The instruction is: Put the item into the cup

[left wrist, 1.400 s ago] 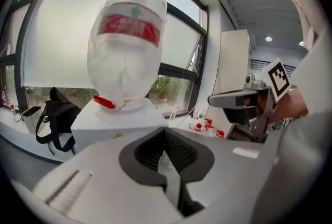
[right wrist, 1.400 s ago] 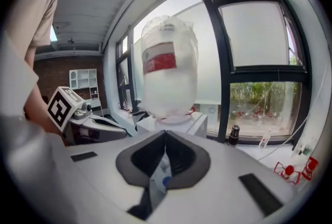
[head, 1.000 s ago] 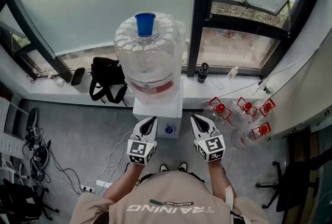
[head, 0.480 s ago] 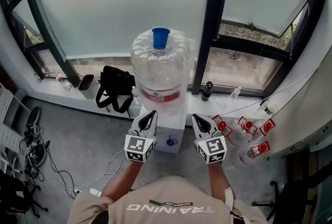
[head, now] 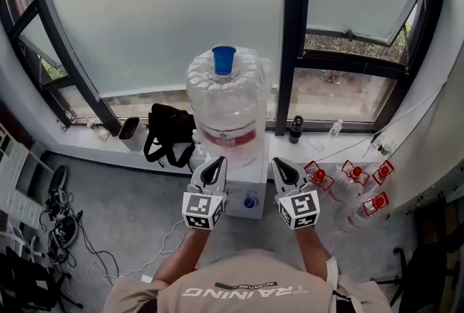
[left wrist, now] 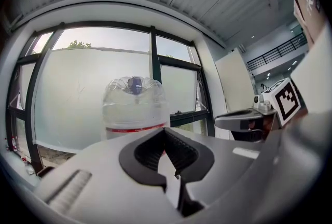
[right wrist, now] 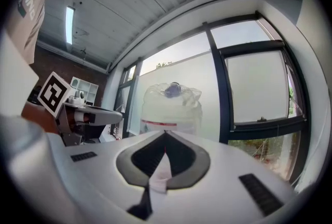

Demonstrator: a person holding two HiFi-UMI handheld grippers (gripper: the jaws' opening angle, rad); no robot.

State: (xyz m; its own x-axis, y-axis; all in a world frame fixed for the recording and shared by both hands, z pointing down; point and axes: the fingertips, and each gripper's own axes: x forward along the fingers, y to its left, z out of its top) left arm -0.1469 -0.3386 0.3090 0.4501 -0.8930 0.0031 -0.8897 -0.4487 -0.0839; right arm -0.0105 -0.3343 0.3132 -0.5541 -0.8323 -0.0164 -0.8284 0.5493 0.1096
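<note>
A blue cup stands on top of a large clear water bottle that sits on a white dispenser by the window. The bottle also fills the middle of the left gripper view, and in the right gripper view the bottle has the cup on top. My left gripper and right gripper hover side by side in front of the dispenser, below the cup. Both are shut with nothing between the jaws. I see no loose item.
A black bag lies on the sill left of the dispenser. A dark flask stands on the sill to the right. Several clear jugs with red caps lie on the floor at right. Cables cover the floor at left.
The head view has tilted up and shows more window. Both grippers stay shut and side by side, now slightly closer to the dispenser.
</note>
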